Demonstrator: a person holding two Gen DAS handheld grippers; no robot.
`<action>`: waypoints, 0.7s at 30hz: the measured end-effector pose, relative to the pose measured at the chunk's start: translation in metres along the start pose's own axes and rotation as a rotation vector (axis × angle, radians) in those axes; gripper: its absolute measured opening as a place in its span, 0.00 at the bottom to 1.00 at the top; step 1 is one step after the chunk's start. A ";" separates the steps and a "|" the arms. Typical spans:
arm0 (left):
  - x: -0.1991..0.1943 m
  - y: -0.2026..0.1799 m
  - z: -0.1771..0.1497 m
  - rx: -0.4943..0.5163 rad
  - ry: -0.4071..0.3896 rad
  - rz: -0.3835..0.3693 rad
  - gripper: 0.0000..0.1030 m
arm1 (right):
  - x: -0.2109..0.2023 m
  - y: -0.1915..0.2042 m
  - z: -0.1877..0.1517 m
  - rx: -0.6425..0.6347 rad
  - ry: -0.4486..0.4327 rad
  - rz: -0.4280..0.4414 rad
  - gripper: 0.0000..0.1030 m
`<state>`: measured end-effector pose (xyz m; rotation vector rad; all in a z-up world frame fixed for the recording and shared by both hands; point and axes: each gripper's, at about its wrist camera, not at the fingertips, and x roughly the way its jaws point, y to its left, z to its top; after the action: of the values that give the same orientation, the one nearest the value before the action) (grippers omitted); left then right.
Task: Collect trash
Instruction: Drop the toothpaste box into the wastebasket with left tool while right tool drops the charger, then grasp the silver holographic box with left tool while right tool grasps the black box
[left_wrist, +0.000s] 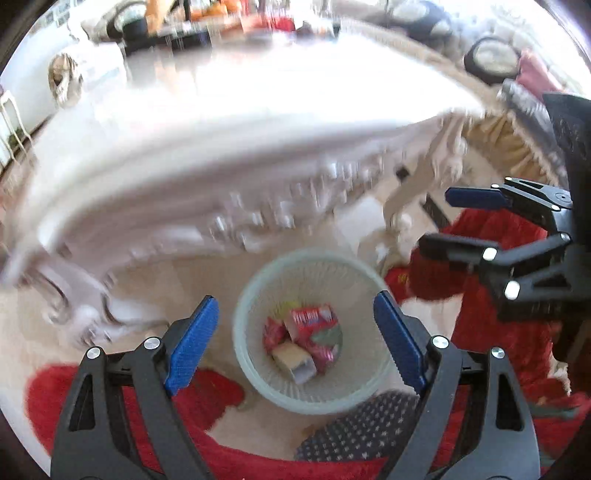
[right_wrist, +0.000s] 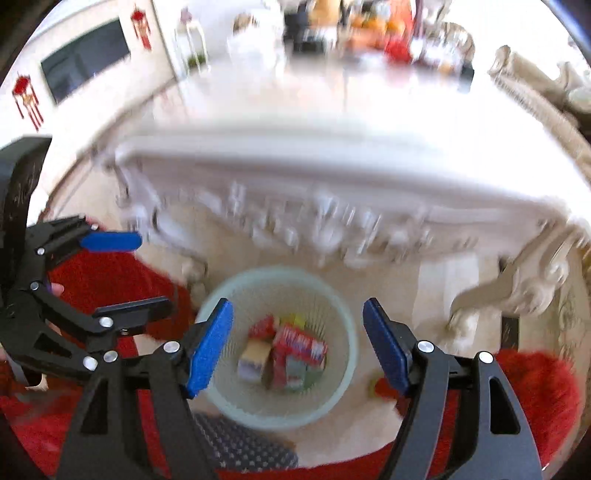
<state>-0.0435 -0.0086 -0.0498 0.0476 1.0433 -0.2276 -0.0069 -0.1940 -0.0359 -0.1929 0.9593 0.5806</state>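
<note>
Hovering side by side above the pale mesh wastebasket, left gripper and right gripper are both gaping empty, while discarded snack cartons are lying directly below in the bin.

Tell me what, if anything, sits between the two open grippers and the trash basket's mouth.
Nothing visible does. The left gripper and right gripper are both open and empty above the pale basket, whose mouth is uncovered. Red and tan cartons already lie at its bottom. The white table stands beyond the basket, not over it.
</note>
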 end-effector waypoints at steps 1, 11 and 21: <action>-0.009 0.005 0.012 0.003 -0.028 0.013 0.81 | -0.007 -0.005 0.010 0.003 -0.031 -0.005 0.67; -0.007 0.094 0.157 -0.207 -0.197 0.149 0.81 | -0.013 -0.099 0.121 0.054 -0.219 -0.197 0.67; 0.076 0.135 0.314 -0.238 -0.238 0.208 0.86 | 0.042 -0.187 0.244 0.060 -0.270 -0.280 0.69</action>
<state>0.2881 0.0643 0.0341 -0.0842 0.8149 0.0792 0.2881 -0.2355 0.0506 -0.1859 0.6723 0.3098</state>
